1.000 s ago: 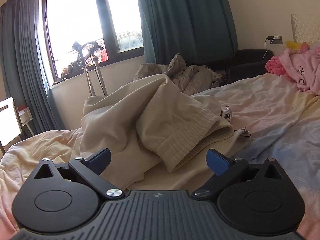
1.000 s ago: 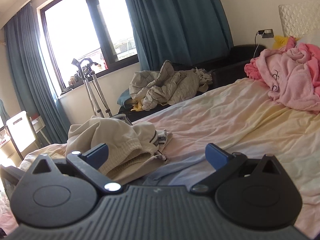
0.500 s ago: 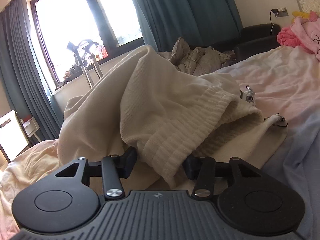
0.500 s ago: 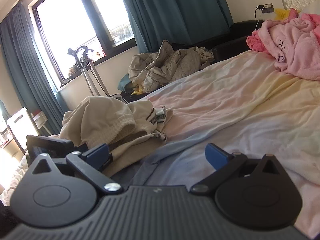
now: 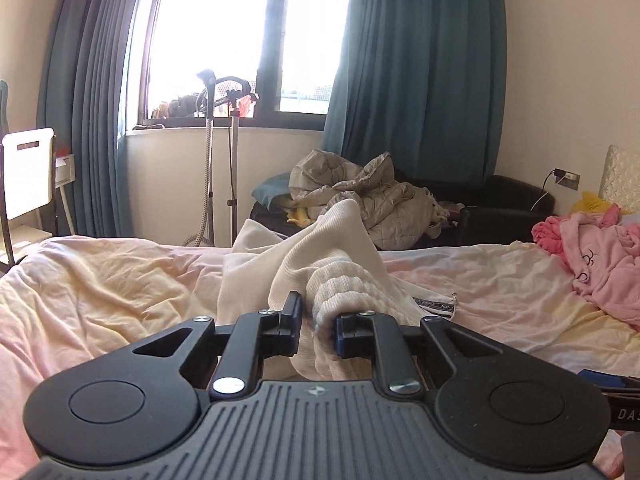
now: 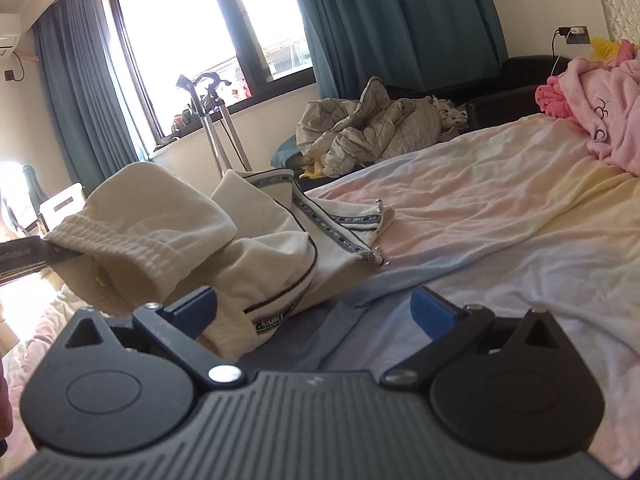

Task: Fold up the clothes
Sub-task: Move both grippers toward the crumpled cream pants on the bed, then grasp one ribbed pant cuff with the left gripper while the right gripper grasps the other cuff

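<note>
Left gripper is clamped on the ribbed cuff of the cream garment, which sits bunched at the near left of the bed. Right gripper has its fingers wide apart, just beside the trim. Thick cuff could slip out if it's lifted fast, dragging the pile into a worse tangle.

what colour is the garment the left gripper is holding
Cream sweatpants with dark patterned trim, shown best in the right wrist view.

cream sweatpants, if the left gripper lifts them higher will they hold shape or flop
Likely flop: the cream sweatpants already sag in soft folds from the left gripper. The thick ribbed cuff probably grips well. Trailing drawstring tips may drag on the bedsheet.
</note>
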Available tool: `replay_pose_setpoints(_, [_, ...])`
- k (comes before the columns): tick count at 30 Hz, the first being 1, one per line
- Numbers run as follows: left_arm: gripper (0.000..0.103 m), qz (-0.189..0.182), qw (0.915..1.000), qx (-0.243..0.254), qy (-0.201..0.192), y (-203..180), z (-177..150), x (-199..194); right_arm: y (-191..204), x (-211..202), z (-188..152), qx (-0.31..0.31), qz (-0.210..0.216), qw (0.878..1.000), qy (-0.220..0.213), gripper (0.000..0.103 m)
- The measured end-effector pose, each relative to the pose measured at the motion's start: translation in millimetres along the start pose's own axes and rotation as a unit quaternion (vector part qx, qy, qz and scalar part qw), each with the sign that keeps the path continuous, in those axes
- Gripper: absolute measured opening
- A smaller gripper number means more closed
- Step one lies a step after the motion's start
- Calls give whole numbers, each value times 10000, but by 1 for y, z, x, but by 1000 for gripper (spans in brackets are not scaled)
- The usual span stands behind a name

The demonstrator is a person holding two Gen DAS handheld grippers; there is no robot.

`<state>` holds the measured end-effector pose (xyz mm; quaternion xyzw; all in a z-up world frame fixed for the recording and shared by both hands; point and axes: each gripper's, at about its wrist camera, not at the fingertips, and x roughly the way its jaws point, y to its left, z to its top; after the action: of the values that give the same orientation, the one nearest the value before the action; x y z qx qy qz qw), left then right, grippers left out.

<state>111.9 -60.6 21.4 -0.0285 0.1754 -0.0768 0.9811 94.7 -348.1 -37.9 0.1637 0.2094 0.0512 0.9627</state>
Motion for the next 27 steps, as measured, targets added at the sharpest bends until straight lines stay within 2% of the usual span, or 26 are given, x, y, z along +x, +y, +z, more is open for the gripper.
replay_pose_setpoints(2, [18,57,9997,-212,50,25,-7,-26,18,-2,-6,-283,144,9995,85,103])
replay_pose_setpoints(5, [17,239,9994,-246,59,55,-27,-51,50,-9,-20,-741,430,9961,232,103])
replay_pose_setpoints(8, [17,311,9969,-413,593,84,-54,-41,77,-16,-37,-815,847,9918,493,103])
replay_pose_setpoints(10, [17,456,9902,-941,927,103,-67,-30,92,-18,-51,-819,1028,9889,699,103])
replay_pose_setpoints(11, [17,399,9852,-1278,1071,112,-71,-25,103,-18,-61,-945,1006,9869,832,103])
replay_pose_setpoints(12, [17,433,9826,-1390,1155,117,-74,-22,113,-17,-70,-1090,974,9846,956,103])
replay_pose_setpoints(15, [17,706,9861,-974,1148,112,-76,-23,135,-9,-89,-1523,868,9775,1174,102])
replay_pose_setpoints(18, [18,854,9900,-553,979,100,-81,-28,145,1,-96,-1640,740,9763,1203,102])
replay_pose_setpoints(20, [18,856,9897,-468,1047,94,-85,-28,146,8,-97,-1628,677,9769,1210,93])
replay_pose_setpoints(22, [18,861,9896,-321,1104,87,-89,-26,145,15,-97,-1657,628,9765,1225,72])
replay_pose_setpoints(25, [19,961,9897,-41,1063,78,-93,-23,146,22,-100,-1832,688,9722,1286,66])
replay_pose_setpoints(27, [19,958,9900,-43,1033,77,-93,-22,148,26,-103,-1869,732,9696,1399,64])
